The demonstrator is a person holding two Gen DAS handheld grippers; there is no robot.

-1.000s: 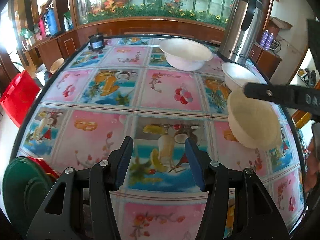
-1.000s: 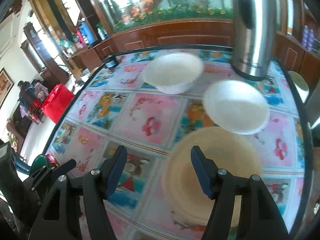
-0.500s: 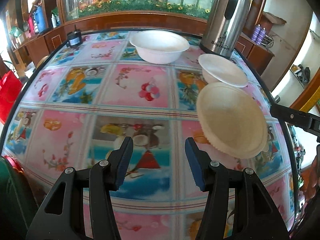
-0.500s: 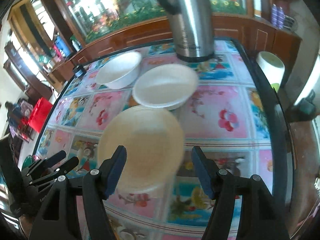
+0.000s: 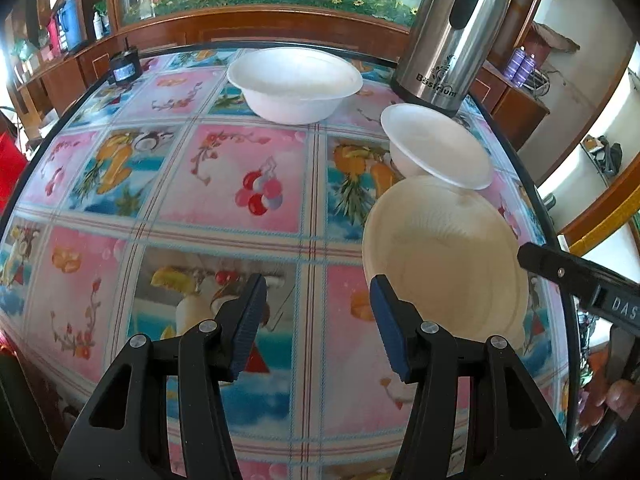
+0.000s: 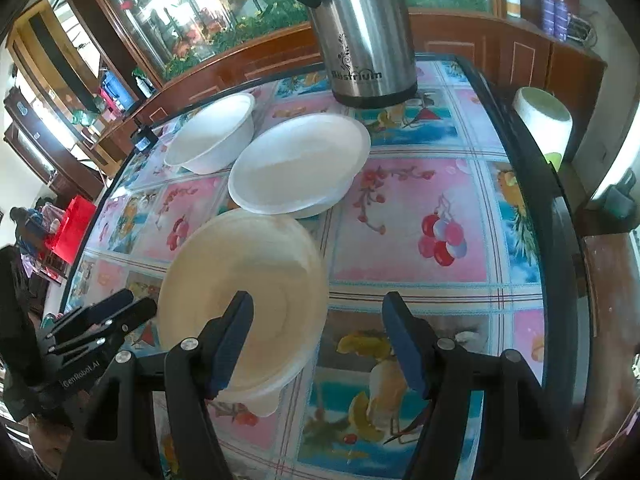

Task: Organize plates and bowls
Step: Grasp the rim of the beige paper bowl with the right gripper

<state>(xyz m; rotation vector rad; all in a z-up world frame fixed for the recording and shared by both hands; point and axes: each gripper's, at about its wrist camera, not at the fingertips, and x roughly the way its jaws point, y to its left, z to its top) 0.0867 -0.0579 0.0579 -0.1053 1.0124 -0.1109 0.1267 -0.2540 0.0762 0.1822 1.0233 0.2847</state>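
Both grippers are spread wide with nothing in them. The right gripper (image 6: 316,340) hangs low over the near right part of the table, and its left finger sits over the near rim of the cream bowl (image 6: 244,284), though I can't tell if it actually touches. The left gripper (image 5: 318,324) hovers over the tablecloth (image 5: 224,184) just left of that same bowl, jaws apart and empty.

Going outward from there: the cream bowl sits on the table nearest both tools. Just behind it is a shallow white bowl (image 6: 300,168), rims close or maybe just overlapping, hard to say. Further back sits a deeper white bowl (image 6: 212,136), apart from the other two. A steel thermos jug (image 6: 364,28) stands at the far edge, right behind the shallow white one.

My read: this looks like the start of a pick on the cream bowl, nothing stacked yet. The next move probably calls for getting one finger inside the rim and one outside, then closing gently, since these look like thin disposable bowls that could flex or skid on the glossy cloth. Then lift and nest it with one of the white ones, steering clear of the jug.
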